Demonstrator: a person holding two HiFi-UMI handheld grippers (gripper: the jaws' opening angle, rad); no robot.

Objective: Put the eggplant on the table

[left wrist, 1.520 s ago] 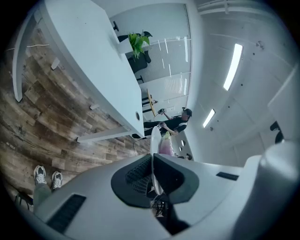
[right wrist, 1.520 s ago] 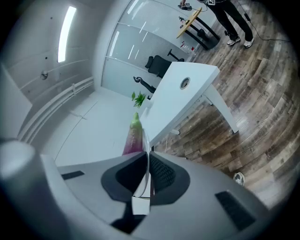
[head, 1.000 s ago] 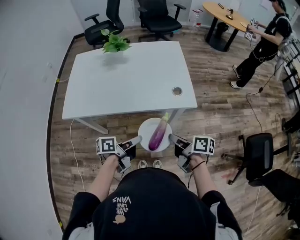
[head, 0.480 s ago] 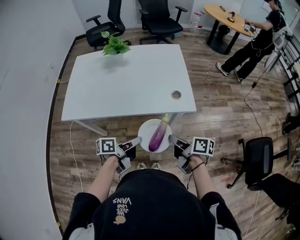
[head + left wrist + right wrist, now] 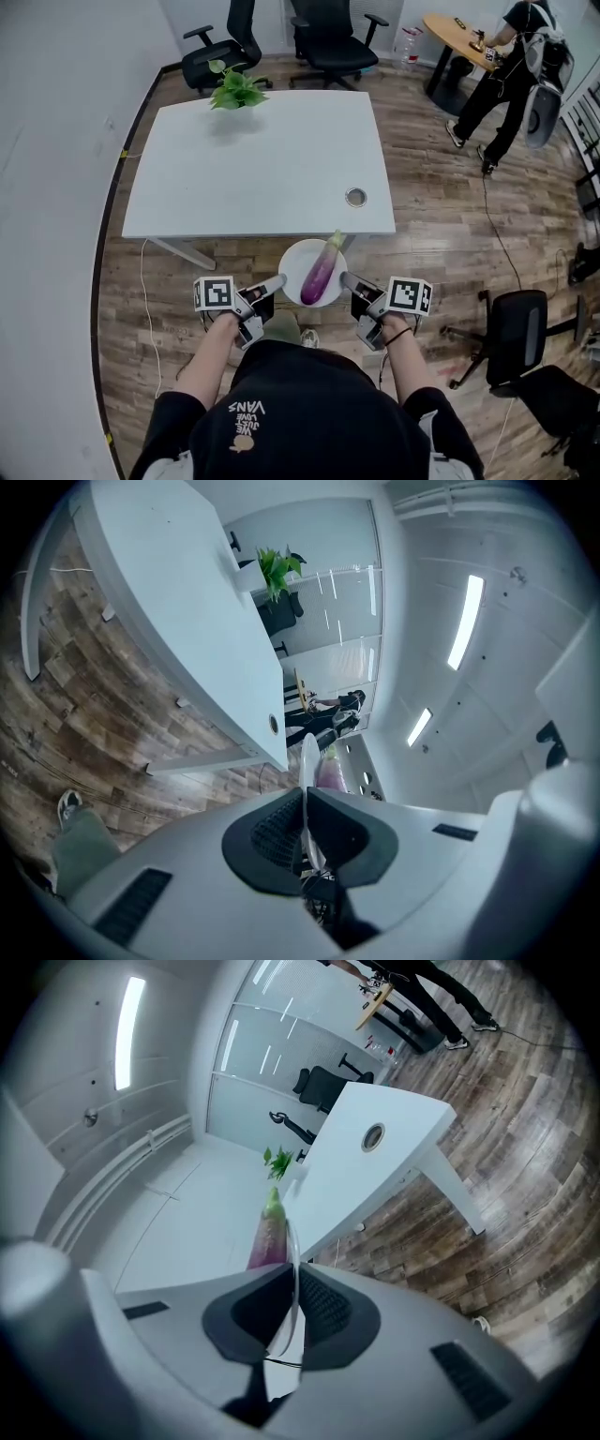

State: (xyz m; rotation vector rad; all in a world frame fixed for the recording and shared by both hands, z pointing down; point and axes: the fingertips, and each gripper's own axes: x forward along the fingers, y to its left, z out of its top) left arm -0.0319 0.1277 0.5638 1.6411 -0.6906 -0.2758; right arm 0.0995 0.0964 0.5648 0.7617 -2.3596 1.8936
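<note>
A purple eggplant [image 5: 321,271] with a green stem lies across a white plate [image 5: 292,261], held in the air just in front of the white table [image 5: 253,159]. My left gripper [image 5: 278,280] is shut on the plate's left rim and my right gripper [image 5: 345,277] is shut on its right rim. In the left gripper view the plate [image 5: 307,761] runs edge-on between the dark pads, with the eggplant [image 5: 328,771] beyond. The right gripper view shows the plate [image 5: 292,1269] edge-on and the eggplant [image 5: 269,1232] to its left.
A potted green plant [image 5: 236,89] stands at the table's far left and a round cable grommet [image 5: 355,197] sits near its front right corner. Black office chairs [image 5: 328,37] stand behind the table, another chair [image 5: 516,323] at my right. A person [image 5: 511,56] stands far right by a round wooden table.
The plate with the eggplant stays held between both grippers, almost unmoved. The view has shifted slightly and the person at the far right has walked further away.
</note>
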